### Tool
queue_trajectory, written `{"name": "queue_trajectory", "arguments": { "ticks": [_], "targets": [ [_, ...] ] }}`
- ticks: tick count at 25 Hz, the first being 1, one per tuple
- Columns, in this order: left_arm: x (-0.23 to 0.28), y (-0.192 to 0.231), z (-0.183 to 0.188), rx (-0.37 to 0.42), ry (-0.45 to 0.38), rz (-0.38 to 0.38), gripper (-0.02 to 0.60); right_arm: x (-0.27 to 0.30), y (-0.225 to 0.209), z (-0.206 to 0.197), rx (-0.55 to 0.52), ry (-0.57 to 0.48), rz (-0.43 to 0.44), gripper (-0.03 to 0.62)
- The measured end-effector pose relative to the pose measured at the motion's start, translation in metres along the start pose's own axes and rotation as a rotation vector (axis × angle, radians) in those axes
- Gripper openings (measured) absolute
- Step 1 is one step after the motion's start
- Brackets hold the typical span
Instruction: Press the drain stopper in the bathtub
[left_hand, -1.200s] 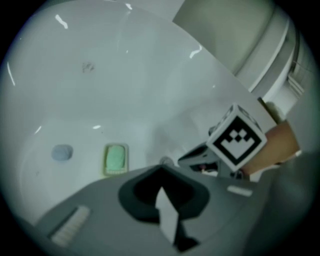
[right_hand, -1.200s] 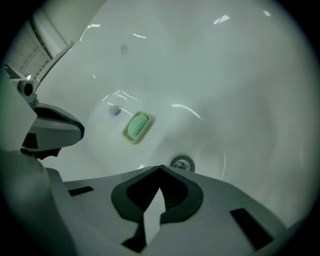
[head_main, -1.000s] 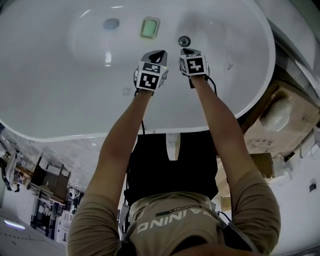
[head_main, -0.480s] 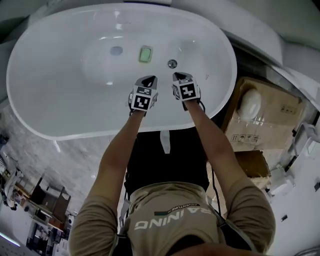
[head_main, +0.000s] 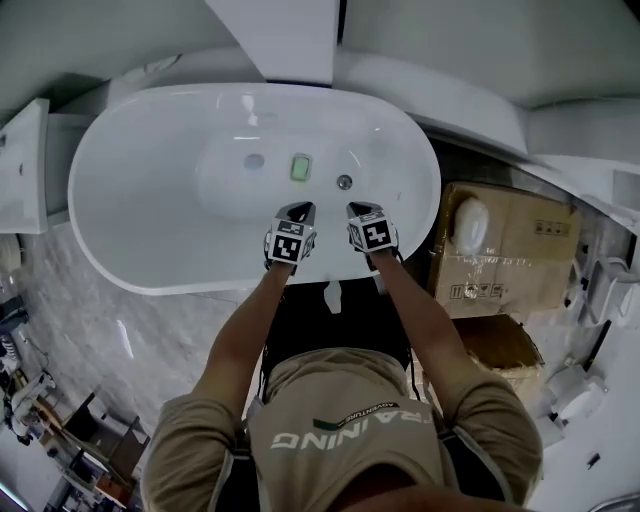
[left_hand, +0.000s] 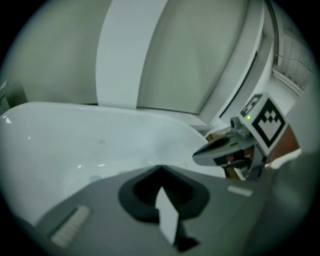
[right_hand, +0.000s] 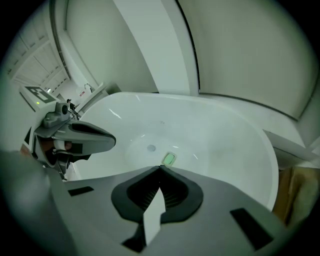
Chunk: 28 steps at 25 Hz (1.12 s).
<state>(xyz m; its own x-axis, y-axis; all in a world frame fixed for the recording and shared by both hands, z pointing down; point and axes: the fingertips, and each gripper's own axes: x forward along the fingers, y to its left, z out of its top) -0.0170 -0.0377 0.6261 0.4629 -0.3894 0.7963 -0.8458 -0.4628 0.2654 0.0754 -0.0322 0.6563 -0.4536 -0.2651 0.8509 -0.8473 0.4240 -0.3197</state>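
A white oval bathtub (head_main: 120, 230) lies below me in the head view. On its floor sit a chrome round drain stopper (head_main: 344, 182), a green rectangular pad (head_main: 300, 168) and a pale blue round spot (head_main: 254, 160). My left gripper (head_main: 300, 208) and right gripper (head_main: 358, 209) hover side by side above the near rim, both shut on nothing, a short way short of the stopper. The right gripper view shows the green pad (right_hand: 169, 159), the round spot (right_hand: 151, 147) and the left gripper (right_hand: 111, 140); its own jaws hide the stopper. The right gripper (left_hand: 196, 156) appears in the left gripper view.
A cardboard box (head_main: 520, 250) holding a white fixture stands right of the tub, with a second box (head_main: 500, 350) nearer me. Marble floor (head_main: 60, 300) lies to the left. A white wall panel (head_main: 285, 40) and another curved white rim (head_main: 470, 100) lie beyond the tub.
The head view has pulled back, so the tub looks smaller. Both grippers have drawn back from over the tub floor by the stopper to the near rim, still shut.
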Motion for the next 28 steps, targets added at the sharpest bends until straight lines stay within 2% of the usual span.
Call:
{"name": "queue_trajectory", "arguments": {
  "ticks": [3, 6, 13, 19, 25, 28],
  "targets": [
    [-0.028, -0.017, 0.017, 0.032, -0.021, -0.020, 0.002, -0.033, 0.008, 0.019, 0.010, -0.046, -0.007, 0.009],
    [-0.056, -0.030, 0.041, 0.031, -0.072, -0.050, 0.002, -0.065, 0.018, 0.044, -0.002, -0.102, -0.012, 0.009],
    [-0.116, -0.056, 0.086, 0.067, -0.157, -0.074, 0.002, -0.125, 0.044, 0.081, -0.033, -0.215, -0.015, 0.009],
    [-0.148, -0.065, 0.104, 0.134, -0.193, -0.075, 0.002, -0.163, 0.076, 0.092, -0.073, -0.264, -0.003, 0.009],
    [-0.181, -0.072, 0.128, 0.161, -0.260, -0.090, 0.002, -0.201, 0.098, 0.107, -0.051, -0.332, 0.048, 0.009],
    [-0.193, -0.071, 0.138, 0.153, -0.296, -0.091, 0.002, -0.215, 0.104, 0.117, -0.061, -0.367, 0.046, 0.009]
  ]
}}
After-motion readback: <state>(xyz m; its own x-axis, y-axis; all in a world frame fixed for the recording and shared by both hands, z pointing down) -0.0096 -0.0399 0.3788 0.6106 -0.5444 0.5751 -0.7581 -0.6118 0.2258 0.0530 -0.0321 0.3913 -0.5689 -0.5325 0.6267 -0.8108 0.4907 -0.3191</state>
